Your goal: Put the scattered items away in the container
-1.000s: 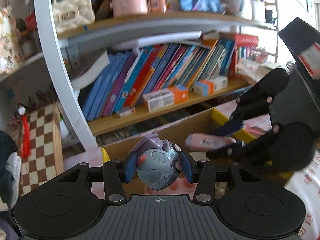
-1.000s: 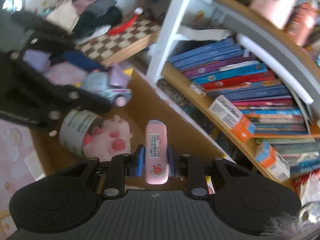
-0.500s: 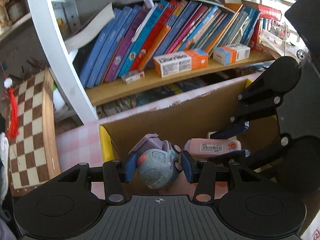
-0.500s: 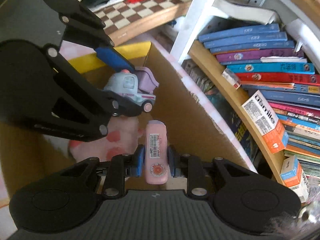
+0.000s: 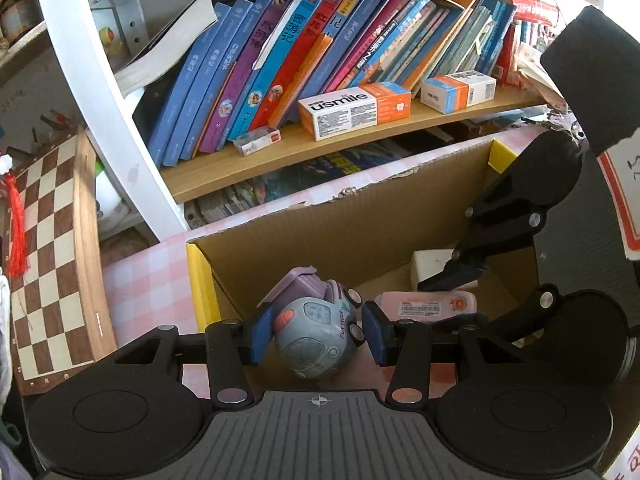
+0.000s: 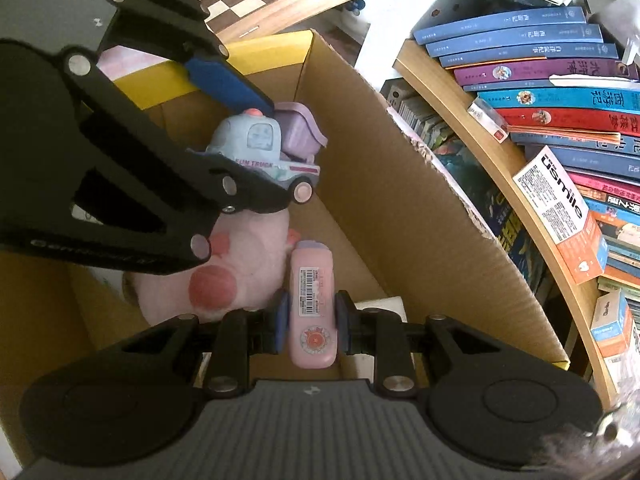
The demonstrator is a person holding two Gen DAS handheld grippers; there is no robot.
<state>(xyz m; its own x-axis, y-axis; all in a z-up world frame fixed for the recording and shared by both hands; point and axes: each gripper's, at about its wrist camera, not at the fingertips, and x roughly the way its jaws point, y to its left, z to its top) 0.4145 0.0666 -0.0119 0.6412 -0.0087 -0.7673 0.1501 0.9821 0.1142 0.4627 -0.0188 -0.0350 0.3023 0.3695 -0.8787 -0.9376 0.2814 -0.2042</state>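
Both loads hang inside the cardboard box (image 6: 420, 184), low for gentle release; left gripper (image 5: 318, 330) clamps the toy truck (image 5: 316, 332); right gripper (image 6: 311, 322) pinches the pink case (image 6: 312, 300).

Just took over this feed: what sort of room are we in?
Probably a child's bedroom or playroom at home: a bookshelf of children's books, a chessboard and a pink plush toy in the cardboard box.

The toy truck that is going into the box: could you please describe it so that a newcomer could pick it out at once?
Find the open cardboard box in front of the bookshelf. Above its inside, the left tool grips the toy truck. It is pale blue with a lilac tipper bed and pink wheels, lettered FUN TRUCK, unlike the soft pink plush below it and the flat pink case in the right tool.
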